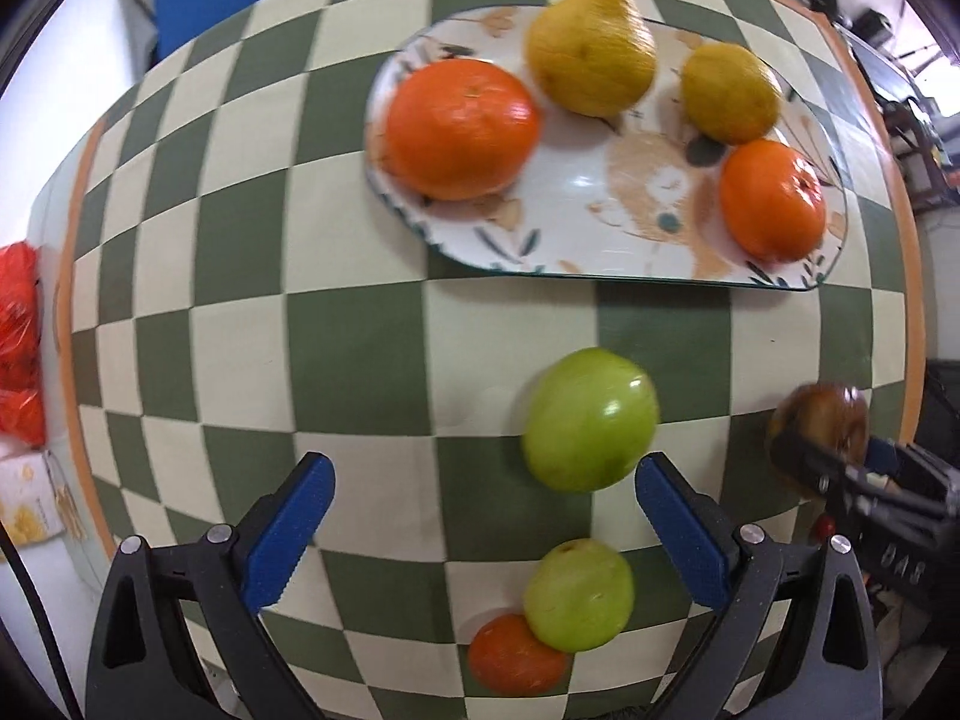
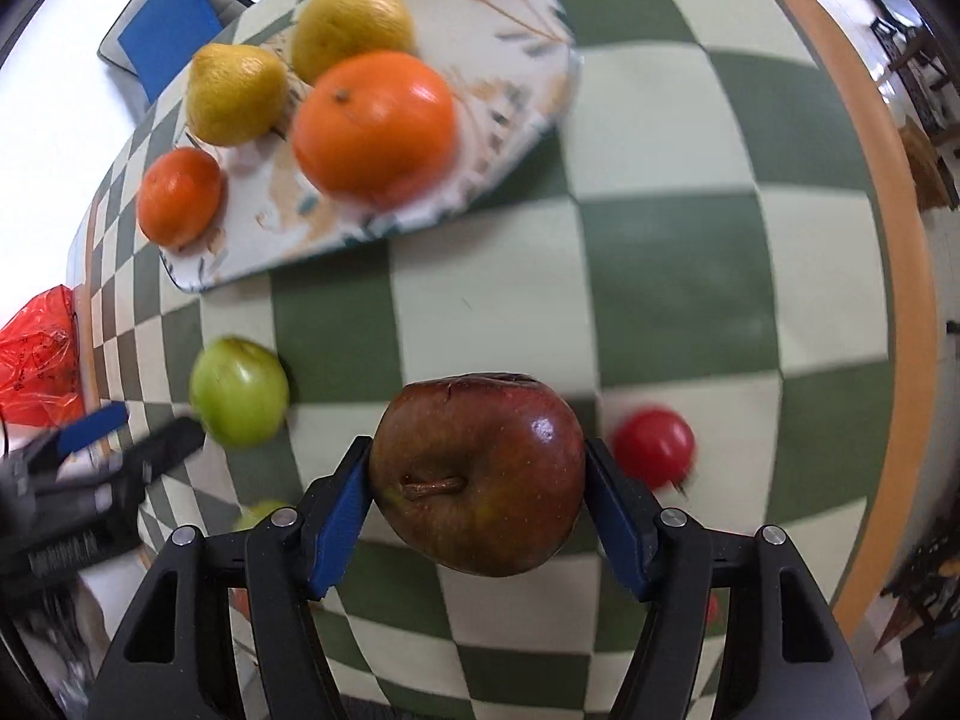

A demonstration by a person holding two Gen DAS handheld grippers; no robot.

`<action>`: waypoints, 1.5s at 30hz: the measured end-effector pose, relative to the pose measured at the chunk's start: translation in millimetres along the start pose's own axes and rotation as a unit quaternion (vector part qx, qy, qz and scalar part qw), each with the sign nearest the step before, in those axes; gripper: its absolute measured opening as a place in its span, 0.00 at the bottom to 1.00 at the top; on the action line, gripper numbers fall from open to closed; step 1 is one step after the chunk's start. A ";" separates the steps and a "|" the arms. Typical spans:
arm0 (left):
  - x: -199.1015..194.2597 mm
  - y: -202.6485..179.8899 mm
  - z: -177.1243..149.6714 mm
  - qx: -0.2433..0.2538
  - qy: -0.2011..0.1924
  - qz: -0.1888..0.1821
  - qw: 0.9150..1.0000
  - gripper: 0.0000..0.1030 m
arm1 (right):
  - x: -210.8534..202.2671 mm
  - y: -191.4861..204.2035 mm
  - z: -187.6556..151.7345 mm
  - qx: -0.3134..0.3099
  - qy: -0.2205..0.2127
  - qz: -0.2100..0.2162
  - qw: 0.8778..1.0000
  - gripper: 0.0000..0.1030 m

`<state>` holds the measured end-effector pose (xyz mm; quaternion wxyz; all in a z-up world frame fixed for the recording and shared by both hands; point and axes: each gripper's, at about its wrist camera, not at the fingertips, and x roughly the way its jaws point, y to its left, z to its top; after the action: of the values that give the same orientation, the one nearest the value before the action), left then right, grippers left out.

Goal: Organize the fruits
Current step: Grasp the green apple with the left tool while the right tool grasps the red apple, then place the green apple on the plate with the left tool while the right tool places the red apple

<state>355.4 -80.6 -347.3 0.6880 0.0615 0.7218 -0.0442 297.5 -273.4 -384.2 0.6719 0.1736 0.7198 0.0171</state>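
Blue pads on the right gripper [image 2: 477,501] press both flanks of a dark red apple [image 2: 480,474], so these fingers are closed on the fruit and carry it clear of the checked bench [image 2: 690,252], stem turned toward the camera. To do this step well, I judge the apple should travel level toward the patterned plate [image 2: 516,30], come down onto the bare patch near its closer rim, and be let go only once it rests, since a round fruit will roll and could knock the large orange [image 2: 375,126] beside that gap. Its skin is glossy, maroon shading to olive-brown, with a wrinkled crease along the top. The left gripper [image 1: 480,516] has its fingers spread wide and holds nothing; a green apple [image 1: 591,420] lies on the bench just ahead of them, a smaller green fruit [image 1: 579,594] and a small orange [image 1: 513,654] touching each other below. Two lemons [image 1: 591,51] and another orange [image 1: 774,198] sit on the plate, and a small red fruit [image 2: 654,447] lies loose on the cloth
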 end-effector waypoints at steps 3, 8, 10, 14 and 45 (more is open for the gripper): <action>10.8 -15.5 8.4 0.029 0.006 -0.006 1.000 1.00 | 5.8 -8.0 -10.5 0.012 0.006 0.002 1.000 0.68; 26.0 -37.3 14.5 0.086 0.019 -0.024 0.996 0.57 | 12.1 -9.1 -21.1 0.019 0.005 0.000 1.000 0.68; 29.2 -44.6 14.3 0.096 0.026 -0.021 0.995 0.52 | 12.9 -8.5 -20.9 0.019 0.004 -0.001 1.000 0.68; 28.7 -48.7 10.9 0.096 0.017 -0.013 0.995 0.51 | 13.5 -9.9 -18.3 0.021 0.011 0.003 1.000 0.69; -15.5 -30.5 101.5 0.001 -0.008 -0.060 0.998 0.52 | -61.8 2.6 174.0 0.020 -0.070 0.012 0.997 0.68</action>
<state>451.8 -126.2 -337.4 0.6897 0.0187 0.7187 -0.0864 469.6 -324.2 -340.9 0.7169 0.1964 0.6690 -0.0013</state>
